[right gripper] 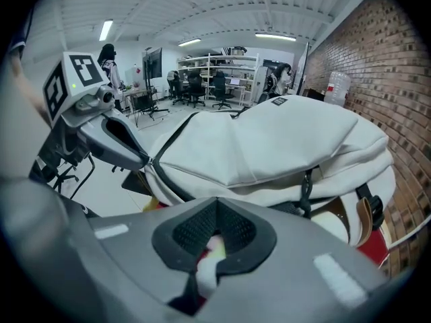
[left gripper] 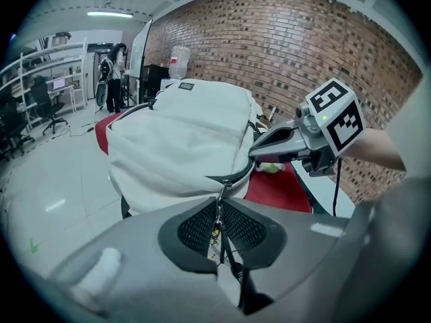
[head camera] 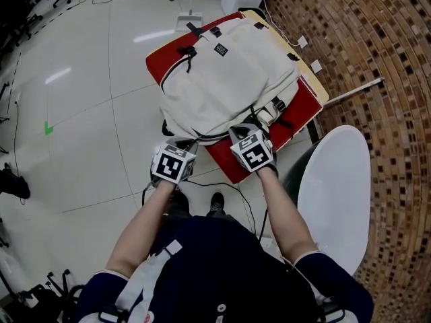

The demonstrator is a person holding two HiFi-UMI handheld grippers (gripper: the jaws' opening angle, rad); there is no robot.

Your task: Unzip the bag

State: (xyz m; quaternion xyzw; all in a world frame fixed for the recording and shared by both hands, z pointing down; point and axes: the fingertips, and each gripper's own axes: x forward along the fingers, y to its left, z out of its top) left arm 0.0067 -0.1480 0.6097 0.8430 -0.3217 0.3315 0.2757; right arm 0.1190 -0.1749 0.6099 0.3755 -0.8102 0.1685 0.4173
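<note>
Lying on the desk: a cream-white fabric backpack (head camera: pixel 229 79), front face up, covering most of the red-topped desk (head camera: pixel 304 108) beside the brown brick wall (head camera: pixel 377 46).
Bag's near end: it points toward the person, and the dark zipper line (left gripper: pixel 237 173) curves over that edge.
Left gripper (left gripper: pixel 219 214): pinching the small metal zipper pull (left gripper: pixel 219 195), which runs from the zipper line down between the black ribbed pads. A thin dark cord trails from it below the pads.
Right gripper (right gripper: pixel 214 229): pressed together, with its tips at the bag's near edge, just to the right of the left gripper. I cannot tell whether any fabric is caught between them.
Grippers together: side by side and near each other, both at the same end of the bag.
Person (head camera: pixel 222 274): standing over the desk in a dark top, bare forearms stretched forward, one gripper in each hand.
Floor (head camera: pixel 87 113): pale and glossy, catching the ceiling lights.
</note>
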